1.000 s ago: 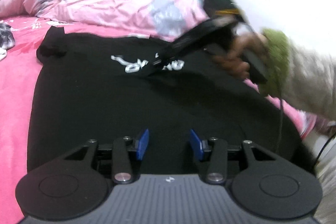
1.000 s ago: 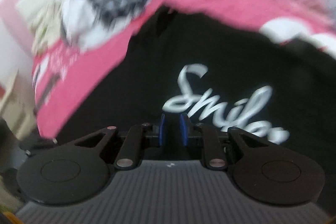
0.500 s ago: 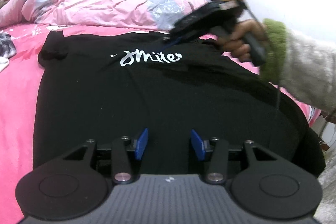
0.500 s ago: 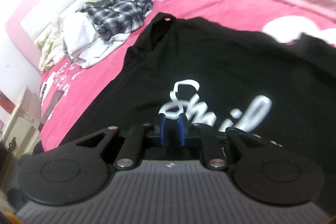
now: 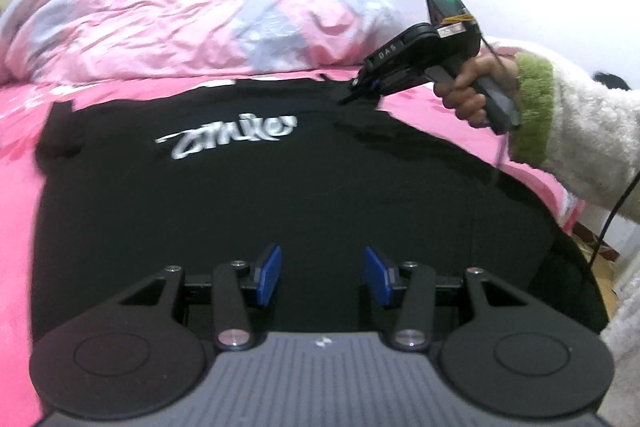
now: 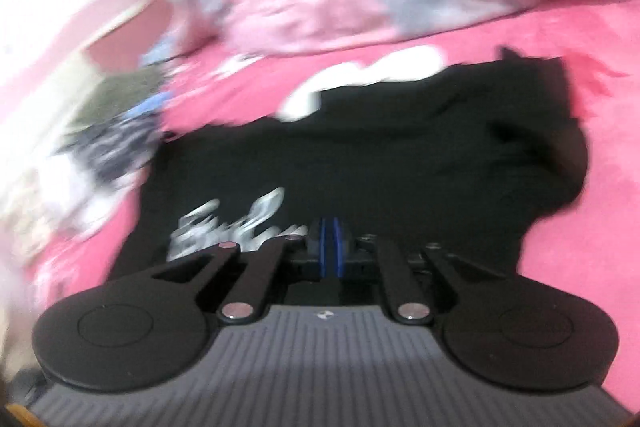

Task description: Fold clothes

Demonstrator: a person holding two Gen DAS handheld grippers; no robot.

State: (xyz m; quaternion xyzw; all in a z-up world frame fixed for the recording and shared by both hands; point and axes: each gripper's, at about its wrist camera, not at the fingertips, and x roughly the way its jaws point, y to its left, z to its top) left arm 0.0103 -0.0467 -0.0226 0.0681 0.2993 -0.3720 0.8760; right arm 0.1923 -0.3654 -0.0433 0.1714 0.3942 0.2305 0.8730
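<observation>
black shirt (image 5: 304,195) flat on bed | under left claw (image 5: 322,277), pads apart

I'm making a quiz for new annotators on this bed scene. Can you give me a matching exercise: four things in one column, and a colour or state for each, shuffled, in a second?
Things:
1. T-shirt
2. Bedsheet
3. Sleeve cuff
4. Left gripper

Colour or state:
A. green
B. jaws apart, nothing between them
C. black with white lettering, spread flat
D. bright pink

Pairs: 1-C, 2-D, 3-A, 4-B
</observation>
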